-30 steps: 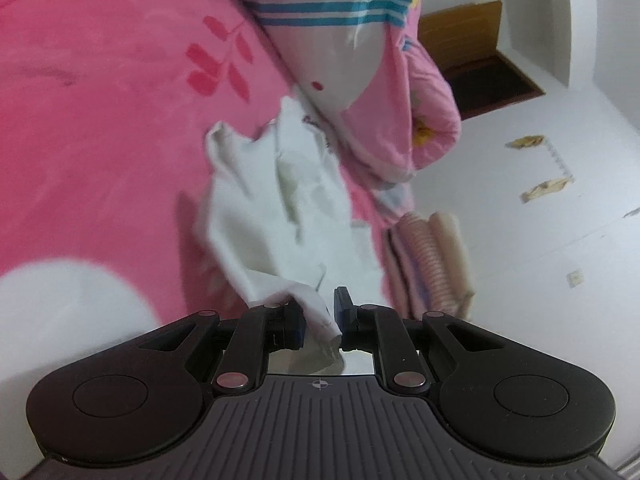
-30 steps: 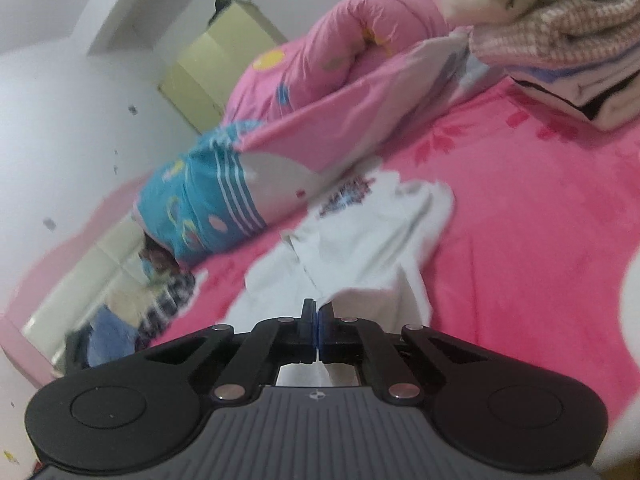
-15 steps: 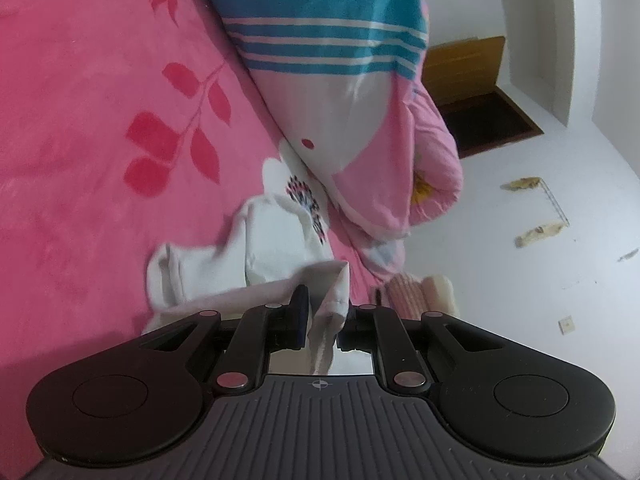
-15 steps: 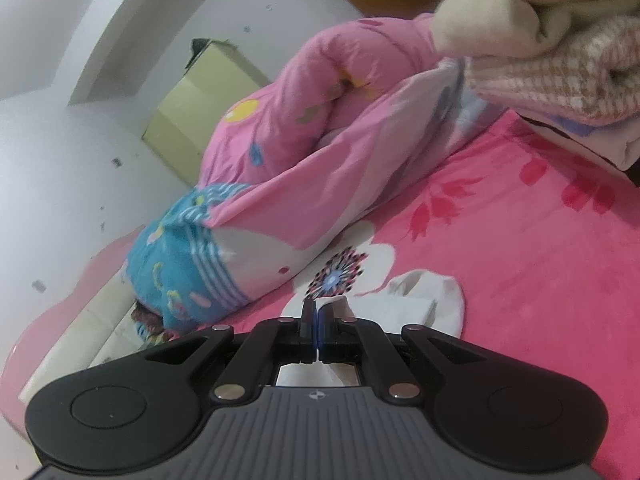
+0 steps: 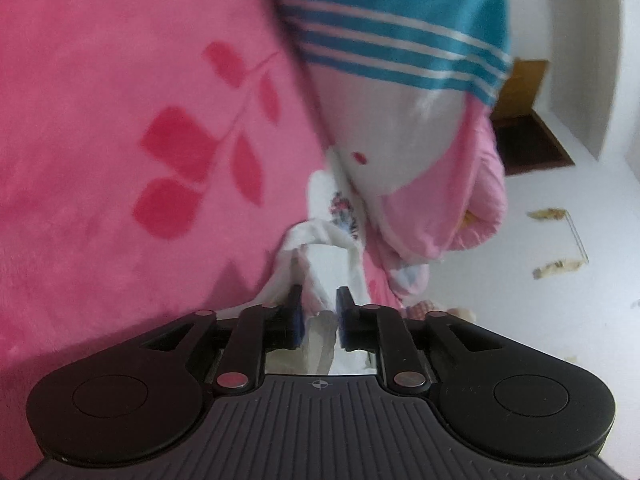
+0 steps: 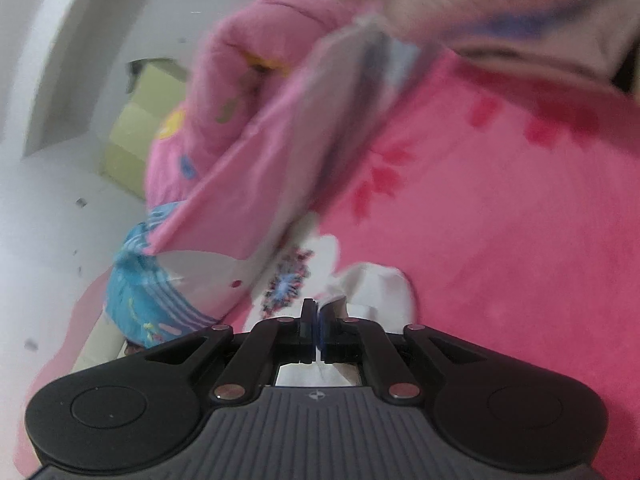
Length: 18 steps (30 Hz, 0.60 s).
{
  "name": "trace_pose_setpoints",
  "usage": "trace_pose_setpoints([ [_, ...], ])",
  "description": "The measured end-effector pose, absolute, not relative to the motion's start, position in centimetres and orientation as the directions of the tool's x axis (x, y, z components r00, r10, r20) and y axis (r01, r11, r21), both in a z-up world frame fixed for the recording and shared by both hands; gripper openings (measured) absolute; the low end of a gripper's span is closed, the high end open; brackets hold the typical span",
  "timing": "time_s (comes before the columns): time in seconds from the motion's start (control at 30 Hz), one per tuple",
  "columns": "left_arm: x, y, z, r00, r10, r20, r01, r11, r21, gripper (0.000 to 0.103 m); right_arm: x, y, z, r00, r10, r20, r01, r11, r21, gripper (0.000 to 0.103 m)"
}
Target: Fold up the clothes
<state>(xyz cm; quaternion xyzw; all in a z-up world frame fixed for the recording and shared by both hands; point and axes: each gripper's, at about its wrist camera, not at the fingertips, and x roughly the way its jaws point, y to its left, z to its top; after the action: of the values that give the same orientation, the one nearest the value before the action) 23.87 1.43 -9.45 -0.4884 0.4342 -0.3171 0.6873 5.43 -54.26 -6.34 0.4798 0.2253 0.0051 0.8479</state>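
A white garment [image 5: 324, 264] lies bunched on the pink bedspread [image 5: 120, 120], close against the rolled duvet [image 5: 400, 120]. My left gripper [image 5: 319, 304] sits low over the bed with a fold of this garment running between its fingers, which stand a little apart around the cloth. In the right wrist view the garment [image 6: 380, 292] shows just past my right gripper [image 6: 317, 316], whose fingers are pressed together on a thin edge of it. A small flower print [image 6: 286, 284] sits beside the cloth; I cannot tell whether it belongs to the garment or the sheet.
The pink, white and blue duvet [image 6: 260, 140] runs along the bed. A blurred stack of folded clothes [image 6: 480, 8] lies at the top right. A pale green cabinet [image 6: 136, 140] stands by the white wall. A dark doorway [image 5: 528, 136] opens beyond the bed.
Both grippers have dropped lower and moved toward the duvet, carrying the white garment. Earlier it hung spread out; now it is gathered into a small bunch. Both views are blurred by motion.
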Motion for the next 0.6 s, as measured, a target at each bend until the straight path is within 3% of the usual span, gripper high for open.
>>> trace_pose_setpoints([
  [0.03,24.0,1.6,-9.6,0.421,-0.861,-0.286,-0.003,0.315,-0.949,0.032,5.6,-54.7,-7.0,0.889,0.230,-0.396,0.237,0.509,0.828,0.005],
  [0.1,24.1,2.0,-9.8,0.419,-0.862,-0.285,-0.032,0.300,-0.953,0.041,5.2,-55.3,-7.5,0.884,0.223,-0.412,0.270,0.476,0.837,0.023],
  [0.13,24.2,2.1,-9.9,0.418,-0.863,-0.285,-0.047,0.292,-0.955,0.055,4.7,-55.5,-7.7,0.885,0.214,-0.413,0.279,0.465,0.840,0.043],
  [0.17,24.2,2.4,-9.9,0.421,-0.863,-0.281,-0.056,0.284,-0.957,0.068,4.3,-55.8,-7.8,0.887,0.206,-0.414,0.288,0.454,0.843,0.048],
  [0.27,23.5,3.5,-8.6,0.454,-0.852,-0.262,-0.035,0.277,-0.960,0.088,2.7,-56.3,-7.7,0.893,0.183,-0.411,0.303,0.430,0.850,0.050],
  [0.33,22.9,4.2,-7.8,0.474,-0.843,-0.255,-0.016,0.282,-0.959,0.094,1.3,-56.3,-7.3,0.900,0.172,-0.400,0.298,0.426,0.854,0.054],
  [0.47,21.0,5.2,-5.8,0.510,-0.820,-0.261,0.070,0.342,-0.937,0.094,-1.6,-55.2,-5.0,0.919,0.157,-0.362,0.246,0.490,0.836,0.054],
  [0.6,18.1,4.3,-3.4,0.532,-0.780,-0.330,0.228,0.508,-0.831,0.091,-2.1,-50.1,-1.4,0.908,0.246,-0.339,0.087,0.680,0.728,0.053],
])
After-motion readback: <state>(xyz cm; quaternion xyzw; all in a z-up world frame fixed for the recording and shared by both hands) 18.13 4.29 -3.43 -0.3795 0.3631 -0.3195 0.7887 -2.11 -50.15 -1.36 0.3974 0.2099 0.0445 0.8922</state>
